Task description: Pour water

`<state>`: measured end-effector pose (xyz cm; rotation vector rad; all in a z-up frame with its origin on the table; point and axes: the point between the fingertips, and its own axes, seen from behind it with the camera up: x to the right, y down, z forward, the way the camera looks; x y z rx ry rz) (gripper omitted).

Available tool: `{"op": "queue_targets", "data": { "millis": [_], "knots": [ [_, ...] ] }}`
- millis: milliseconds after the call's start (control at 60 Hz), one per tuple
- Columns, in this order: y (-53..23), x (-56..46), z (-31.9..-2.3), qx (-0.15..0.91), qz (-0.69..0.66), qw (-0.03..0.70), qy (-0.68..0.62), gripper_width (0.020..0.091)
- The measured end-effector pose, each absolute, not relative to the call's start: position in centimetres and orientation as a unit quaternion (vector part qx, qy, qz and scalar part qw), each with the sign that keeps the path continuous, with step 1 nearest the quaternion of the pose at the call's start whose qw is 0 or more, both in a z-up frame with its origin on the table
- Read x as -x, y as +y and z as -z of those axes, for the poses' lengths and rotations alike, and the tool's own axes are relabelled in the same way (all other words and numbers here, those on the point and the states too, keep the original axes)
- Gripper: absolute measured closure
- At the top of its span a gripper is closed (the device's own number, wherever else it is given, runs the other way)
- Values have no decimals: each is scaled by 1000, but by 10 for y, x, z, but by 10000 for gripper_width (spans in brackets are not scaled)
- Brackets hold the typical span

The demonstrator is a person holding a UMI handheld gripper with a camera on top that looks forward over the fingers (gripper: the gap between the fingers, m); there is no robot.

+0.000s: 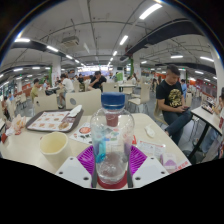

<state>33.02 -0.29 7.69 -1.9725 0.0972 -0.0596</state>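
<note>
Both fingers are pinching the water bottle (112, 125), one purple pad (87, 158) pressed to its left side and the other to its right, so I'm reading the gripper (112, 165) as clamped on the lower body. I'm holding the bottle upright just over the near edge of the table (30, 150), and its blue cap (113, 101) is looking seated to me. That's my first worry: if I'm tipping toward the cup (54, 147) with the cap on, nothing is coming out. The cup is standing to the near left, close beside the bottle, pale yellow-green, open-topped and round.

The bottle is clear thin plastic, ribbed and glossy, so I'm expecting it to flex under the pads; squeezing harder could buckle the wall and push water out early, while easing off could let the slick surface slip as I tilt. The cup is looking light, and a nudge from the bottle could topple it. Farther left, a flat tray (50, 121) is lying on the tabletop.
</note>
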Motion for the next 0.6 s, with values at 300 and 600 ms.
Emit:
{"op": "queue_targets", "data": {
  "millis": [300,600],
  "knots": [
    [-4,-330,-63,826,39,561,47,604],
    [-49,-324,-64,876,69,472,69,246]
  ]
}}
